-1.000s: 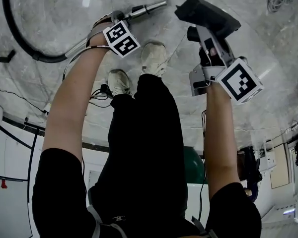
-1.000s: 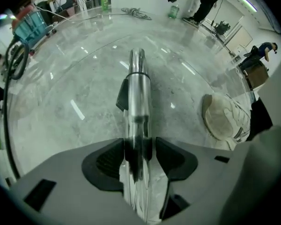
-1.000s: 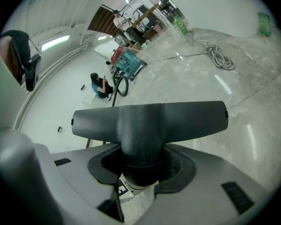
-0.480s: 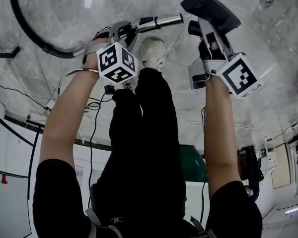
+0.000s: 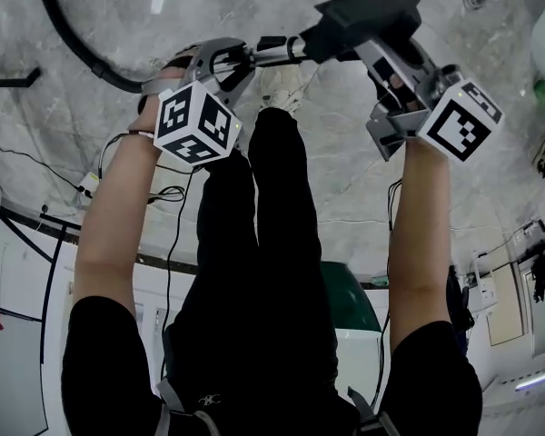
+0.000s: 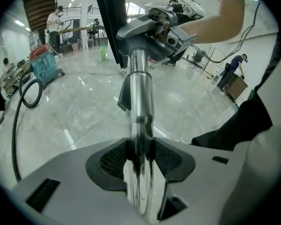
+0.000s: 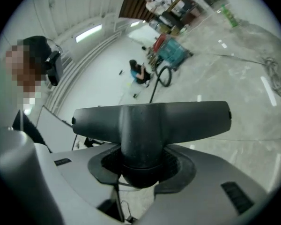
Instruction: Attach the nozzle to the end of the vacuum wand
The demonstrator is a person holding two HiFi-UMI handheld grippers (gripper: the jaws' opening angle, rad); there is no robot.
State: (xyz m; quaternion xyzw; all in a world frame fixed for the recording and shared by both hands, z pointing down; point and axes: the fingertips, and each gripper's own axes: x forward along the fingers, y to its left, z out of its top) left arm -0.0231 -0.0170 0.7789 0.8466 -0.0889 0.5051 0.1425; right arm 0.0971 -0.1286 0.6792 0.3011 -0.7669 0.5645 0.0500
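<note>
In head view, our left gripper point(image 5: 229, 62) holds the vacuum wand point(image 5: 277, 47). Its free end points right, seemingly touching the nozzle point(image 5: 363, 12) carried by our right gripper point(image 5: 392, 57). In left gripper view, the jaws, just closed in, clamp the wand, which runs straight ahead. In right gripper view, the jaws pinch the nozzle's neck, with its head crosswise.

The wand point(image 5: 277, 48) sits between the jaws of the left gripper point(image 5: 222, 62) and runs ahead of them to the nozzle point(image 5: 363, 12), which sits between the jaws of the right gripper point(image 5: 391, 57), while the hose point(image 5: 73, 39) trails away behind the left gripper and the person's shoe point(image 5: 282, 89) lies beneath the wand.
</note>
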